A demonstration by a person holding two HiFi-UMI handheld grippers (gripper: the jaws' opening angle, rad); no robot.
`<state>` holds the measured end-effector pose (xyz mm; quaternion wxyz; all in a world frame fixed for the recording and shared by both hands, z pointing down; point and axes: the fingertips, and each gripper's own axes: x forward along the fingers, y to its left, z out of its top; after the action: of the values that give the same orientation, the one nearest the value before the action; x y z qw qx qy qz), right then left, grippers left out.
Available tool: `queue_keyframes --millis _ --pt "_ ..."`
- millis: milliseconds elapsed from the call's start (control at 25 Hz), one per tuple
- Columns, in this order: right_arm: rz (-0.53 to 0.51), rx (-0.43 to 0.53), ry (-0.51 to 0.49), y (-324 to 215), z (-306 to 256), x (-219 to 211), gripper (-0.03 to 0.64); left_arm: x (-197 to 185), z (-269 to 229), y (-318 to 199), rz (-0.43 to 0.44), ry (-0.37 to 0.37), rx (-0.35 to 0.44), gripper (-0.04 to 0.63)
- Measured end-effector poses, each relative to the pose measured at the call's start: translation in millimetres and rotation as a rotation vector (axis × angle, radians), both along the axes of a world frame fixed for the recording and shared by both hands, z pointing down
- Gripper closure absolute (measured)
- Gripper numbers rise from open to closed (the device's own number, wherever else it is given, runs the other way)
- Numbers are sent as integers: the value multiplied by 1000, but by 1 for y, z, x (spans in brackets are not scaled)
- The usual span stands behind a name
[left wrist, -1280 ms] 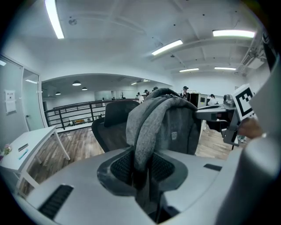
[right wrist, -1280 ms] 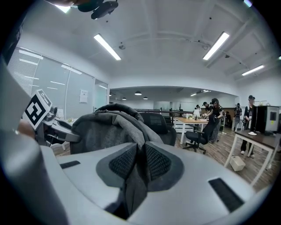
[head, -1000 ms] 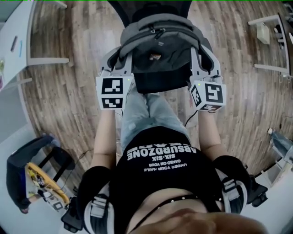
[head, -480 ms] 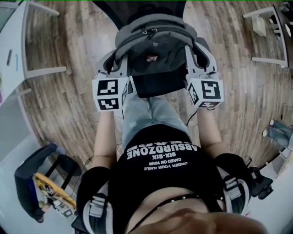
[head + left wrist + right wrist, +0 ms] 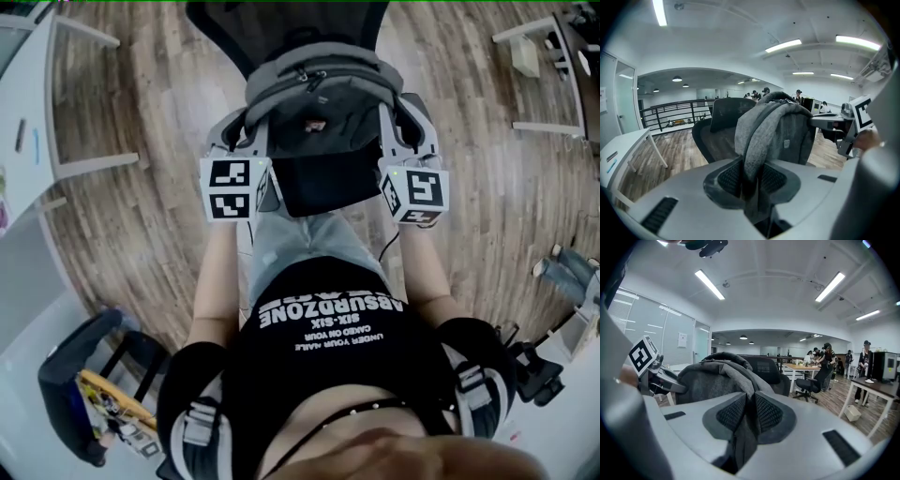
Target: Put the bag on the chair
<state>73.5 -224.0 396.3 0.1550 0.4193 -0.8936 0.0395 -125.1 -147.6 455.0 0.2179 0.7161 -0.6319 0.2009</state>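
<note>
Two grippers carry the grey fabric backpack (image 5: 319, 94) between them, above the person's legs and close to the black office chair (image 5: 220, 23). The jaws of the left gripper (image 5: 751, 180) are closed narrow on a grey shoulder strap (image 5: 759, 126). The right gripper (image 5: 749, 413) pinches a fold of the grey fabric on the other side in the same way. The bag seems not yet set on the seat, which is hidden under it in the head view; if it touches the chair back already cannot be told.

Risks, as a judgement: both grips are only on thin strap/cloth, so it may slide out of the pads if the weight swings, esp. while lowering. The chair is prob. a swivel type, so a push from the bag can turn it away, and the bag tips off the seat edge to the wooden floor (image 5: 141, 216). If one side lets go first, the bag will tilt.
</note>
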Motion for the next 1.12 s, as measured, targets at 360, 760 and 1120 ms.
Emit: queue_keyframes --millis 360,760,1120 --pt "8 -36 30 -15 16 -11 545 -13 23 -22 41 30 -45 505" --pt "17 -75 54 -36 33 -22 545 -23 44 -41 49 45 -86 505" --pt "21 -119 77 -50 55 -28 545 -28 68 -54 53 41 -125 505"
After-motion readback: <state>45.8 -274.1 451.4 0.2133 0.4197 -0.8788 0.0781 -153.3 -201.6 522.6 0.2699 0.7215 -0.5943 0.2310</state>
